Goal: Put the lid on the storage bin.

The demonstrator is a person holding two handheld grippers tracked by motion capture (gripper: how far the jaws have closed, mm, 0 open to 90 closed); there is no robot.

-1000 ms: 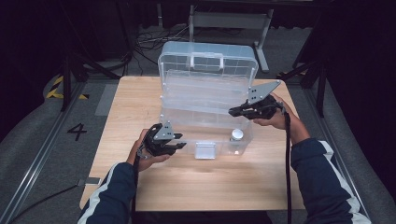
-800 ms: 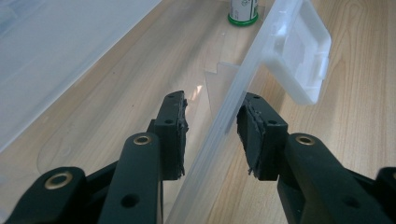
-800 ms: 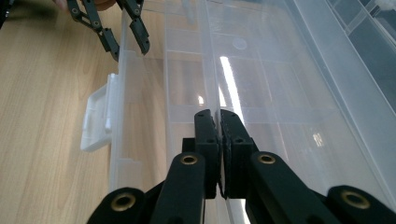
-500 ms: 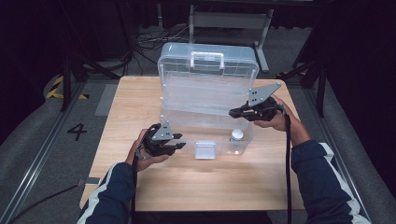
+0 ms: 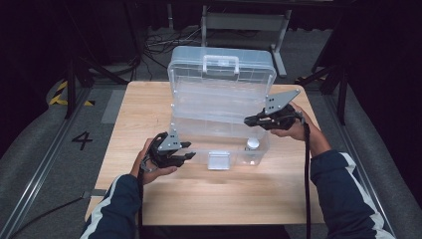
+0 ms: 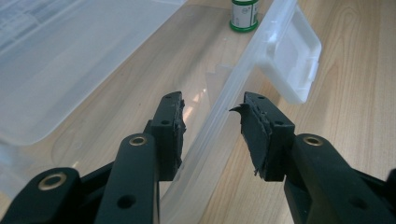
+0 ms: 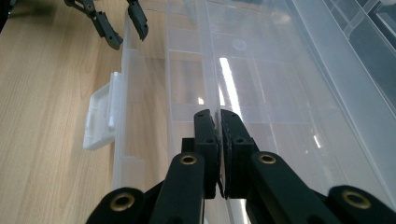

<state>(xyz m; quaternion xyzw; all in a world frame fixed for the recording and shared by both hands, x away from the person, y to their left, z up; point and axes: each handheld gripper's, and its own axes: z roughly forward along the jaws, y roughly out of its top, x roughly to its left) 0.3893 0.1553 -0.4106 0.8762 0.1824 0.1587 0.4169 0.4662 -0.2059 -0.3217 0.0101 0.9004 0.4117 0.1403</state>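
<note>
Both grippers worked on a clear plastic case (image 5: 221, 107) standing open on the wooden table (image 5: 149, 104), its lid with the carry handle (image 5: 219, 63) raised toward the far side. Right gripper (image 5: 250, 120), seen in the high view at the right end of the lid's lower edge, had its jaws pressed together on that thin clear edge; in the right gripper view the pads (image 7: 208, 135) met on the sheet of plastic (image 7: 219, 84) with no gap between them, a grip that probably kept the lid propped open and steady. Left gripper (image 5: 188, 151) sat at the front left corner of the case's base, and its jaws had just been opening: in the left gripper view the front wall (image 6: 224, 112) ran up between the two pads (image 6: 254, 135), which stood clear of it on either side, so the wall was straddled rather than pinched. Such a loose straddle suggested the hand was either releasing the base or readying a fresh hold to stop it sliding. Front latch (image 6: 292, 60) hung undone on the near wall, outside the base, consistent with an opened case. Inside the base, toward its right end, stood a small bottle (image 5: 253, 145) with a green-banded label (image 6: 243, 14), upright and apart from both grippers.
</note>
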